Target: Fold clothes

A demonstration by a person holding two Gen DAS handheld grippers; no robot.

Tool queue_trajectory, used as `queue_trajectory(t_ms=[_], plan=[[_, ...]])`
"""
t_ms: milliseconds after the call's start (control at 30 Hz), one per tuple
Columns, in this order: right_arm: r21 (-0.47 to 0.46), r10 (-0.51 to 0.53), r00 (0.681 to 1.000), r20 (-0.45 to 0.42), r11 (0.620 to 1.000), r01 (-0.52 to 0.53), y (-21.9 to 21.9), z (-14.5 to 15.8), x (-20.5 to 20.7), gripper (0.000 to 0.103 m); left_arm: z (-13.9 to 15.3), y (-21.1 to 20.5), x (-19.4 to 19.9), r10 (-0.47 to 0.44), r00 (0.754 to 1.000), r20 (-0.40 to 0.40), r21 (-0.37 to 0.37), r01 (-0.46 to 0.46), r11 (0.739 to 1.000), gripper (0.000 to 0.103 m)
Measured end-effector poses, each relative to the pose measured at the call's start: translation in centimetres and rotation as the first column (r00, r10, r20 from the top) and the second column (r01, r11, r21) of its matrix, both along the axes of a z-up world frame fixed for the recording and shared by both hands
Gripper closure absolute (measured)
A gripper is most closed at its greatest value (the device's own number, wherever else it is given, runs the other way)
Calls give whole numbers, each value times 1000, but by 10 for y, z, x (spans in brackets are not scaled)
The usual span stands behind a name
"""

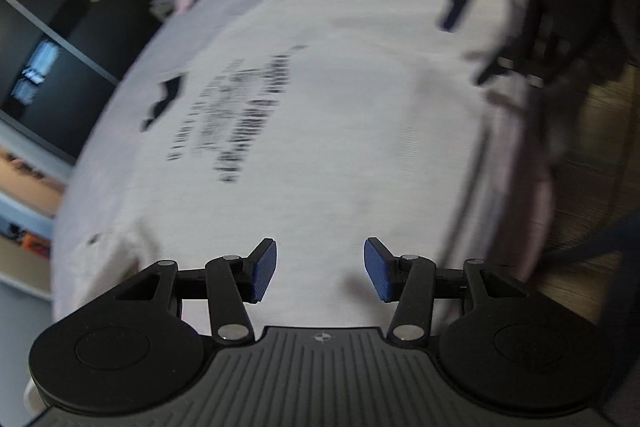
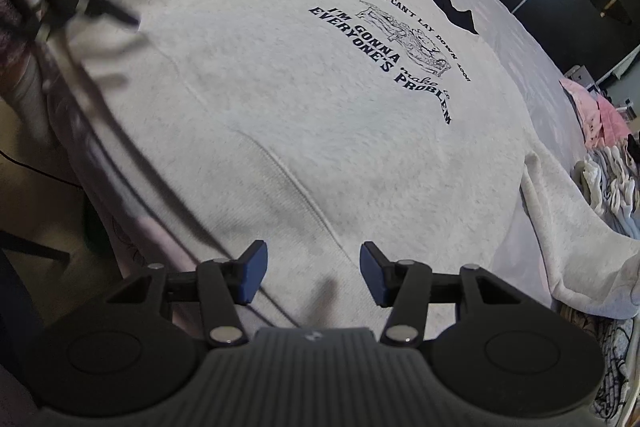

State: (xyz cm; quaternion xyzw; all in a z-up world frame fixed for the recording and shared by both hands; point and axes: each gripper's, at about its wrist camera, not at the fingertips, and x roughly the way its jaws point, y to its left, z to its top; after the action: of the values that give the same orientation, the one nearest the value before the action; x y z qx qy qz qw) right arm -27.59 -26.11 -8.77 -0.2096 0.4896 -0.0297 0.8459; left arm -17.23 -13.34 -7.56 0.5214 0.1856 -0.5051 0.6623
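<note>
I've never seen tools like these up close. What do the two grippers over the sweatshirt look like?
Both look alike: the left gripper and right gripper have matte black linkage arms with silver pivot pins, blue textured pads on the fingers, round black discs at each side and a ribbed grey body.

Sweatshirt lies flat on the bed, print up. Its sleeve trails right. Clothes pile sits beyond that. My hand-held grippers hover over the hem.

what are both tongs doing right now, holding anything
left tongs: open, empty, above the grey hoodie
right tongs: open, empty, over the hoodie
</note>
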Motion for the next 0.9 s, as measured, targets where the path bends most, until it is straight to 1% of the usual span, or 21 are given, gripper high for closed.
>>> queue_trajectory(t_ms=[67, 167, 300, 400, 467, 533, 600, 633, 733, 767, 833, 867, 900], plan=[[-6, 14, 1000, 2, 1000, -14, 1, -1, -4, 48, -10, 1, -6, -11, 1000, -11, 26, 11, 1000, 56], [-11, 41, 999, 1, 999, -41, 5, -4, -9, 48, -16, 2, -7, 18, 998, -55, 43, -15, 999, 56], [-31, 124, 992, -7, 992, -124, 19, -9, -12, 48, -18, 4, -6, 28, 995, -93, 49, -24, 998, 56], [-71, 188, 982, -15, 979, -189, 31, -14, -13, 48, -20, 4, -6, 40, 993, -107, 49, -35, 998, 55], [-93, 223, 975, -23, 970, -224, 37, -19, -11, 48, -23, 2, -5, 51, 989, -142, 48, -45, 998, 55], [-86, 246, 969, -29, 965, -248, 40, -21, -7, 48, -26, 0, -4, 54, 981, -187, 49, -46, 998, 55], [-91, 262, 964, -34, 960, -264, 41, -24, -5, 48, -32, -3, -5, 53, 980, -193, 52, -43, 998, 55], [-107, 264, 964, -31, 958, -266, 41, -25, -3, 50, -34, -4, -5, 53, 982, -183, 51, -44, 998, 55], [-155, 265, 964, 11, 953, -260, 42, -25, -1, 50, -33, -5, -5, 55, 983, -174, 30, -50, 998, 55], [-158, 266, 964, 22, 953, -259, 41, -24, -1, 52, -31, -5, -4, 61, 983, -171, 21, -59, 998, 55], [-161, 266, 963, 42, 953, -256, 41, -22, -1, 71, -28, -5, -3, 75, 984, -165, -4, -76, 997, 54], [-160, 267, 962, 47, 953, -257, 40, -20, -1, 72, -26, -5, -3, 79, 984, -162, -14, -82, 997, 54], [-157, 271, 961, 53, 953, -260, 39, -19, -2, 80, -24, -5, -2, 83, 983, -161, -21, -87, 996, 62]])
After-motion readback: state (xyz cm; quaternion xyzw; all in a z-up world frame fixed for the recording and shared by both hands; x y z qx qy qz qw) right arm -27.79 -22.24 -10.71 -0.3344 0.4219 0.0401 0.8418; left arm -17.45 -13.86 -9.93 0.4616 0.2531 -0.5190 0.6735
